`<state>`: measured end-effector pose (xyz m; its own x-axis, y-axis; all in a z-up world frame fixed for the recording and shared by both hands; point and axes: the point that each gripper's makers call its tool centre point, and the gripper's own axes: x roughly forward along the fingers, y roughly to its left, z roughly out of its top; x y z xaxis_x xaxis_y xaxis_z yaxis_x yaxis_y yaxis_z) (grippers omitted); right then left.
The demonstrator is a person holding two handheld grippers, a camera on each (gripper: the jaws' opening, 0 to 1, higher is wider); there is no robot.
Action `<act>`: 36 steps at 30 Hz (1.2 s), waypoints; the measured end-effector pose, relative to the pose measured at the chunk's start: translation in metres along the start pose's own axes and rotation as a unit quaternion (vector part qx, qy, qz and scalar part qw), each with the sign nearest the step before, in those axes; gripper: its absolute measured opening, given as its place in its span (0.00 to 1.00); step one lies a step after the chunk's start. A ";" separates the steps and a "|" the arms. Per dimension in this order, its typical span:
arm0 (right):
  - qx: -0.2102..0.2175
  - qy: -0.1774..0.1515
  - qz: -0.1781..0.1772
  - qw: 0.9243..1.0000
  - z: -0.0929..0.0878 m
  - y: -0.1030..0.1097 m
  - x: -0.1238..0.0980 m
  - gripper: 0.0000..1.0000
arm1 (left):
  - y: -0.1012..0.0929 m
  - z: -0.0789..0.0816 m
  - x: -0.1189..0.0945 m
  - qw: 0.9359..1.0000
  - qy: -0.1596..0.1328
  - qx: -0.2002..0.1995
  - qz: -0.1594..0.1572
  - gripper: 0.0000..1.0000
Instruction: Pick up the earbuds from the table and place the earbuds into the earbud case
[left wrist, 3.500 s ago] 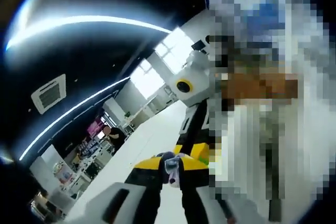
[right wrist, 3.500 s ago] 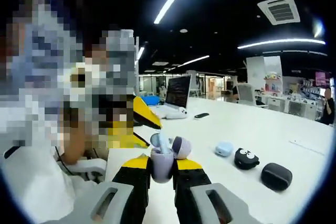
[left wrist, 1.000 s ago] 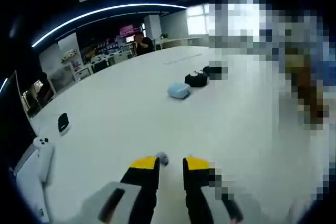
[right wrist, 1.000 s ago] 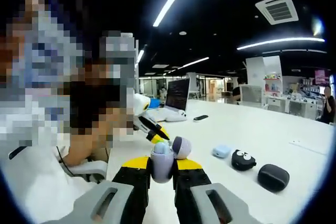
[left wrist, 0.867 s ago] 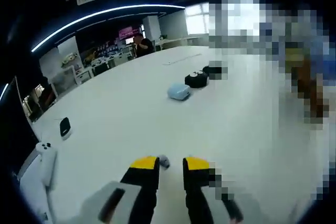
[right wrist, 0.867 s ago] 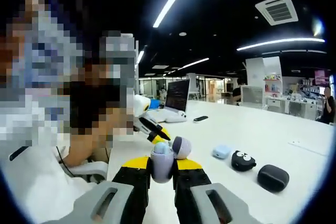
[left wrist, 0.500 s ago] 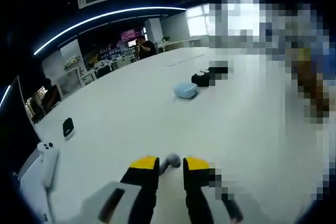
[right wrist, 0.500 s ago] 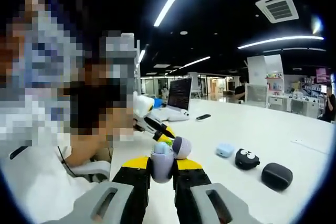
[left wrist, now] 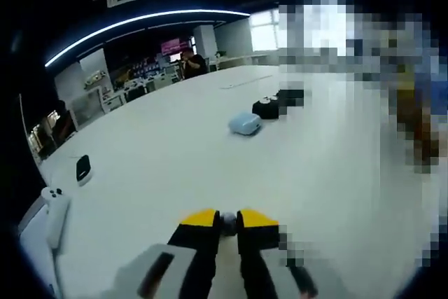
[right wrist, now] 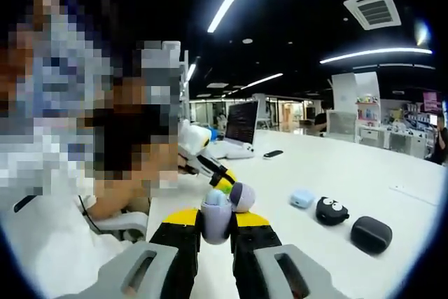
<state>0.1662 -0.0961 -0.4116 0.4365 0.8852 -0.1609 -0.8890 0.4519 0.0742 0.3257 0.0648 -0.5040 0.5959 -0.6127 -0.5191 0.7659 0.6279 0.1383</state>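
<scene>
On the white surface, a small earbud was pinched by the left gripper, while the open earbud case was pinched by the right gripper; so slight a hold could let the earbud slip.

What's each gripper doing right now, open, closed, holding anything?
Left gripper: closed on a small grey earbud at the white table.
Right gripper: closed on the open lavender earbud case, lid up.
</scene>
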 end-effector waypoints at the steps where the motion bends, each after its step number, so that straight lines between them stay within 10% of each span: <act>1: 0.000 -0.001 0.000 1.000 0.000 0.000 0.000 0.16 | 0.000 0.004 -0.001 1.000 -0.010 -0.006 -0.001 0.06; 16: -0.002 -0.003 -0.004 1.000 0.003 -0.003 -0.004 0.16 | 0.032 -0.008 -0.053 1.000 -0.002 -0.012 0.020 0.15; 25: -0.003 -0.003 -0.002 1.000 0.005 -0.003 -0.005 0.16 | 0.004 -0.028 -0.062 0.995 -0.027 0.035 -0.095 0.36; 36: -0.002 0.003 0.007 1.000 0.001 0.002 -0.001 0.16 | 0.000 -0.036 -0.051 0.991 -0.042 0.031 -0.124 0.15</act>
<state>0.1637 -0.0963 -0.4105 0.4237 0.8904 -0.1662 -0.8952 0.4396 0.0730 0.2871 0.1133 -0.5081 0.4028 -0.7847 -0.4711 0.9035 0.4232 0.0677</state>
